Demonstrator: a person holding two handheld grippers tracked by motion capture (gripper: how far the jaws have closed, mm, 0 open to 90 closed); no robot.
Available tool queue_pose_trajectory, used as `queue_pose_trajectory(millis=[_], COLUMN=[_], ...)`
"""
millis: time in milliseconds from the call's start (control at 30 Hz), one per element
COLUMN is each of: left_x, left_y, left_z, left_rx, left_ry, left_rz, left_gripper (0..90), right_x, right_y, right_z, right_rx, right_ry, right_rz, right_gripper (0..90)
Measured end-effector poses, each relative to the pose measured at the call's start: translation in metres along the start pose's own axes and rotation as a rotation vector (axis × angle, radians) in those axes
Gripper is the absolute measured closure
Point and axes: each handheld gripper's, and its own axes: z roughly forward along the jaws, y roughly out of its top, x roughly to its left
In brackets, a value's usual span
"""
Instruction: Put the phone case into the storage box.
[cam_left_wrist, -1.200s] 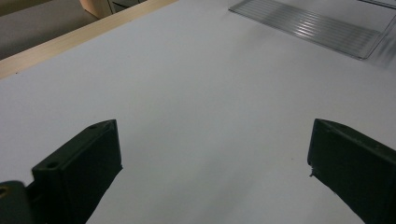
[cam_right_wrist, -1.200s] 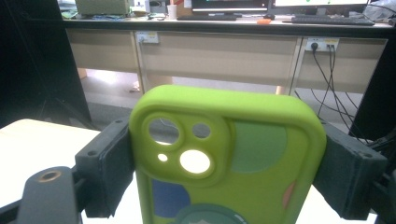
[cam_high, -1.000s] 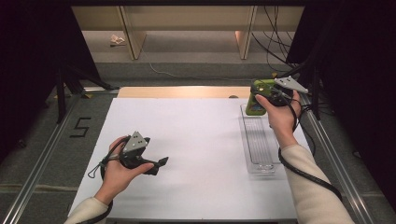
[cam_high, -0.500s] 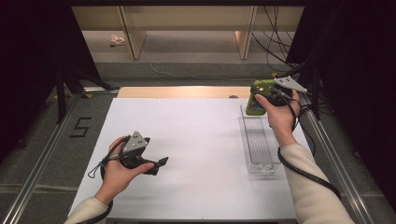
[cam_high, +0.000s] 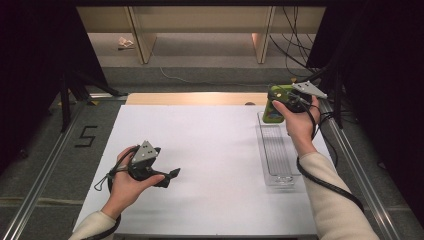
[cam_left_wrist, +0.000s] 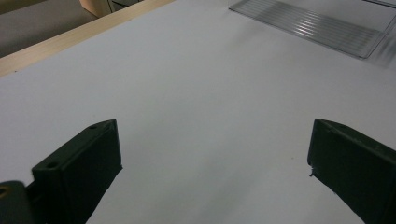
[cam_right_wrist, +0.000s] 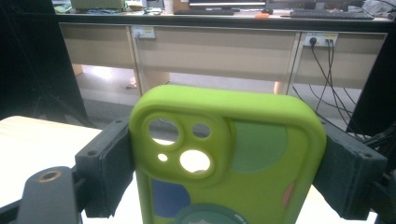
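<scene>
One green phone case (cam_right_wrist: 229, 158) sits clamped in the right tool (cam_high: 280, 102).

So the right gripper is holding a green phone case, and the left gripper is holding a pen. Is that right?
Not quite. The left gripper holds nothing: the left gripper view shows its jaws open over the bare white table. The right gripper does grip the green phone case.

A white sheet (cam_high: 215, 150) covers the table; a clear tray (cam_high: 276, 152) lies lengthwise along its right side; the phone case (cam_high: 276, 104) is held above the tray's far end, between the jaws of the right gripper (cam_high: 287, 100); the left gripper (cam_high: 172, 175) sits near the sheet's front left, well apart from the tray.
</scene>
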Motion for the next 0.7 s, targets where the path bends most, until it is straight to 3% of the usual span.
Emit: queue_pose_trajectory(millis=[700], left_x=[0.000], left_y=[0.000], left_z=[0.000], left_rx=[-0.001], left_ry=[-0.003], left_rz=[-0.003], left_gripper=[2.3], right_x=[0.000], right_y=[-0.008], right_z=[0.016], right_rx=[0.033], right_ry=[-0.020], right_rz=[0.003], right_gripper=[17.2])
